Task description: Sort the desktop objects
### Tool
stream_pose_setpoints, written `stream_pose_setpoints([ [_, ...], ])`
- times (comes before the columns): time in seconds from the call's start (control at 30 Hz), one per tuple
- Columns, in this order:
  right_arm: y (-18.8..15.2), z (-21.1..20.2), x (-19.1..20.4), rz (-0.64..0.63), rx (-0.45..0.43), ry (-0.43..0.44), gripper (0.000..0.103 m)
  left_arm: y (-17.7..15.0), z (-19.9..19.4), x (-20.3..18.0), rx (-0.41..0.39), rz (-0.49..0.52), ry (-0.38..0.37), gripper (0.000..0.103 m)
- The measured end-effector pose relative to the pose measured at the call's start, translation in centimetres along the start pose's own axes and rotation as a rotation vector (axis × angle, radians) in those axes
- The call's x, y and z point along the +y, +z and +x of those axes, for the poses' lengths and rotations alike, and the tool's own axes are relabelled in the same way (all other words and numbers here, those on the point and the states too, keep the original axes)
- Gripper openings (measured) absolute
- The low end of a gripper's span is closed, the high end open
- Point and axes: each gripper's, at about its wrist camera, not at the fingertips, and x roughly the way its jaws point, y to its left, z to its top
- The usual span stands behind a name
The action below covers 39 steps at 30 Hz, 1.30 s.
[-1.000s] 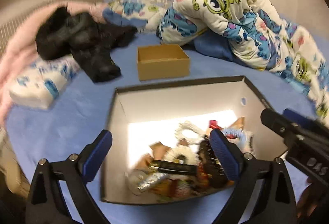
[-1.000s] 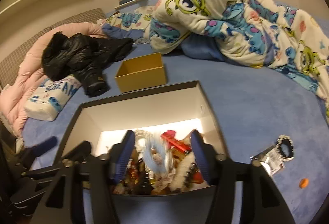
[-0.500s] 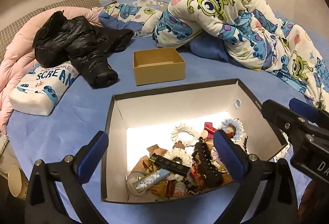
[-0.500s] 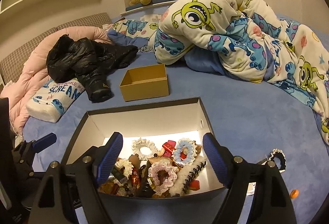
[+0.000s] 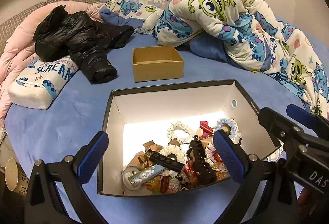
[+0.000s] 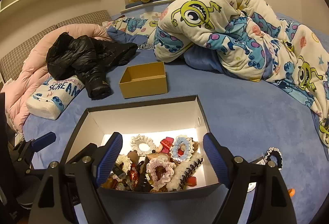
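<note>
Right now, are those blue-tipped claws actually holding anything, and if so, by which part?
No, nothing is held. The left gripper and the right gripper both gape open and empty above the big box of hair ties and clips.

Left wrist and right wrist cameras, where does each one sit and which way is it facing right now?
Left wrist: on the left gripper, looking forward and down into the black box of hair accessories; its own open blue-padded fingers show, and the right gripper at right.
Right wrist: on the right gripper, facing the same way; its open fingers show, and the left gripper at left.
Shared: the black box, the empty cardboard box, black jacket, cartoon-print blanket.
</note>
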Motion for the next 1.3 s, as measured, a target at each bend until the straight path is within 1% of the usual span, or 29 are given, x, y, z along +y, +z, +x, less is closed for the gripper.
stream_pose_setpoints([
  [0.1,-0.2,0.0,0.1,-0.008,0.002,-0.001,0.083,-0.1,-0.1,-0.1,-0.010,0.009,-0.001,0.103],
  [0.2,-0.2,0.0,0.1,-0.010,0.003,-0.002,0.083,-0.1,-0.1,-0.5,-0.008,0.030,0.024,0.103],
  [0.37,-0.6,-0.2,0.2,-0.014,0.008,-0.005,0.083,-0.5,-0.5,-0.6,0.000,0.027,0.022,0.103],
  [0.5,-1.5,-1.1,-0.1,0.002,0.021,-0.023,0.083,-1.9,-1.6,-0.7,0.017,0.021,0.003,0.103],
  [0.6,-2.3,-2.2,-0.2,0.008,0.035,-0.038,0.083,-3.2,-2.9,-0.8,0.028,0.029,-0.008,0.103],
  [0.8,-3.7,-5.3,-0.2,0.013,0.055,-0.070,0.083,-5.4,-6.0,-1.7,0.042,0.065,0.013,0.103],
  [0.9,-4.4,-7.1,-0.2,0.031,0.061,-0.078,0.083,-6.7,-7.3,-2.0,0.065,0.055,0.036,0.103],
  [1.0,-5.0,-8.8,-0.2,0.048,0.062,-0.078,0.083,-7.8,-8.5,-1.9,0.070,0.034,0.035,0.103],
  [1.13,-5.6,-10.5,0.4,0.010,0.065,-0.088,0.083,-8.7,-10.3,-1.5,0.065,-0.018,-0.015,0.103],
  [1.3,-6.6,-12.0,0.5,-0.001,0.074,-0.099,0.083,-8.6,-11.6,-1.4,0.046,-0.029,-0.033,0.103],
])
